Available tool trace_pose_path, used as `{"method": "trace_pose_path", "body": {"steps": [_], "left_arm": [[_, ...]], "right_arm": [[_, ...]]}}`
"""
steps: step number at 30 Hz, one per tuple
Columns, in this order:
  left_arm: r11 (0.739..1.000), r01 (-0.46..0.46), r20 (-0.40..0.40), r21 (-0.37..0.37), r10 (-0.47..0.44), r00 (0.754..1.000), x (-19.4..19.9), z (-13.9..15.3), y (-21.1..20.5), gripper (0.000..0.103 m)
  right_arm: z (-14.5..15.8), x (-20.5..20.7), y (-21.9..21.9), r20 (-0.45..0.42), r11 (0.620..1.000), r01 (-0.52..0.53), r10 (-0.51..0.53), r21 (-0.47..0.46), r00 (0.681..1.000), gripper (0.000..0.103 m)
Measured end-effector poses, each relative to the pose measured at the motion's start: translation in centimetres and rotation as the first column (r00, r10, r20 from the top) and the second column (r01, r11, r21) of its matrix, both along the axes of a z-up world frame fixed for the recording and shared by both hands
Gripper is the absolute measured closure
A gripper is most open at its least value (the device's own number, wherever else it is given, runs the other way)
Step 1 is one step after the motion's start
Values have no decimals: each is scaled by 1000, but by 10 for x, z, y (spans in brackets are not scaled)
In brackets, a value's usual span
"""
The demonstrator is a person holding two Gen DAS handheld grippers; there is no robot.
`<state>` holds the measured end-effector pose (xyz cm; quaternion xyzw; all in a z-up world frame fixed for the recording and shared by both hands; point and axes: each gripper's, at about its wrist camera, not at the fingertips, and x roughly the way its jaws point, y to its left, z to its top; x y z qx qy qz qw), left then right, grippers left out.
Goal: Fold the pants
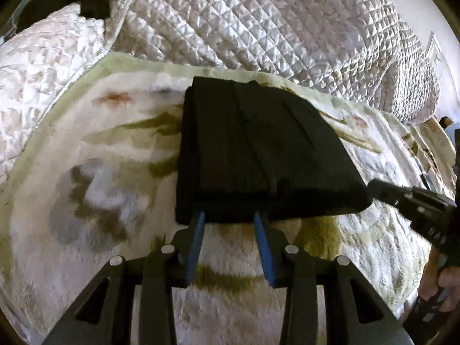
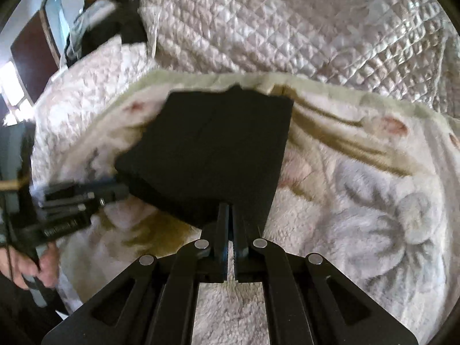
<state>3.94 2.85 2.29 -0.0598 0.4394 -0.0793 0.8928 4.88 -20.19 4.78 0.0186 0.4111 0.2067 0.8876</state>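
Note:
The black pants [image 1: 253,149] lie folded into a flat rectangle on a fluffy blanket [image 1: 100,172]. My left gripper [image 1: 230,215] is open, and its blue pads [image 1: 198,238] stand apart at the pants' near edge. Only blanket shows between them. In the right wrist view the pants [image 2: 212,149] fill the middle. My right gripper [image 2: 228,205] has its tips against their near edge, jaws only a thin slit apart. No fabric is visible between them. The right gripper [image 1: 373,188] also meets the pants' near right corner. The left gripper [image 2: 118,191] sits by the near left corner.
A white quilted bedspread [image 1: 258,23] is heaped behind the blanket, with a quilted pillow [image 1: 43,66] at the left. A hand [image 2: 31,267] holds the left gripper's handle, and another hand [image 1: 448,284] shows at the far right. Dark furniture [image 2: 31,49] stands beyond the bed.

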Motion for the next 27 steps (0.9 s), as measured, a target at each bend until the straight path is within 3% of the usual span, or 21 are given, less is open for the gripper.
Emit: {"method": "trace_pose_path", "body": {"steps": [4,6,9,13,27], "left_arm": [[1000,-12,53,-2,12,999,-22,9,-3,64],[1000,-11,64,10,10,998,-28,10,-8,63],[999,-16,86,32,14,996,-39,11,-14,53],[998,-40,90,52,35,995,-44,7,-15,45],[991,-59,34,121,55,998,-34,-18,-20,37]], "right_arm": [[2,-28,-6,29,1000,13,-13,15,999,69],[0,-37,-4,29,1000,13,-13,-5,1000,69],[0,-52,-2,38,1000,9,-8,-28,999,69],[-1,-63,2,68,998,6,-2,-69,998,51],[-34,-48,6,0,990,22,-22,-138,1000,49]]}}
